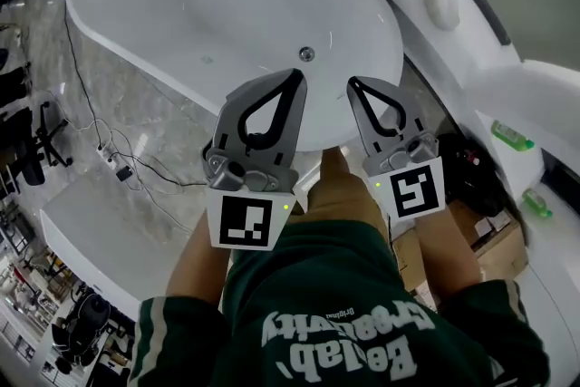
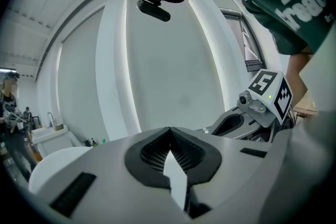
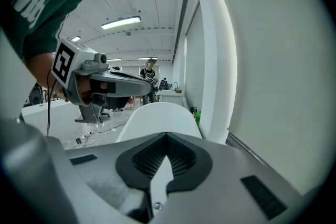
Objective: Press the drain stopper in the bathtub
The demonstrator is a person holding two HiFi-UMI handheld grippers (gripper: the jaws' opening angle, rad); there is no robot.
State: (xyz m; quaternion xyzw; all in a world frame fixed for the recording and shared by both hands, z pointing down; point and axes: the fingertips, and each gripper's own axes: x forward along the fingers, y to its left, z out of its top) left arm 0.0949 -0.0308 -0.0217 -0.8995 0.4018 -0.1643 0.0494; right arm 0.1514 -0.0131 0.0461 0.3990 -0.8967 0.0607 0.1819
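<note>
Both tools are clenched on nothing, tips meeting: the left tool (image 1: 292, 79) and right tool (image 1: 355, 86) hang side by side over the near rim of the bathtub (image 1: 109, 23). The drain stopper (image 1: 306, 53) sits in the tub floor, just past the left tool's tip in the head view. Keep one tool closed, set its tip squarely on the stopper's centre and push straight down — a slanted push may skid off

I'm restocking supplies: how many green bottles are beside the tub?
2. One bottle lies right of the tub; the other sits nearer the person, lower in the head view. More may be hidden behind the arms.
</note>
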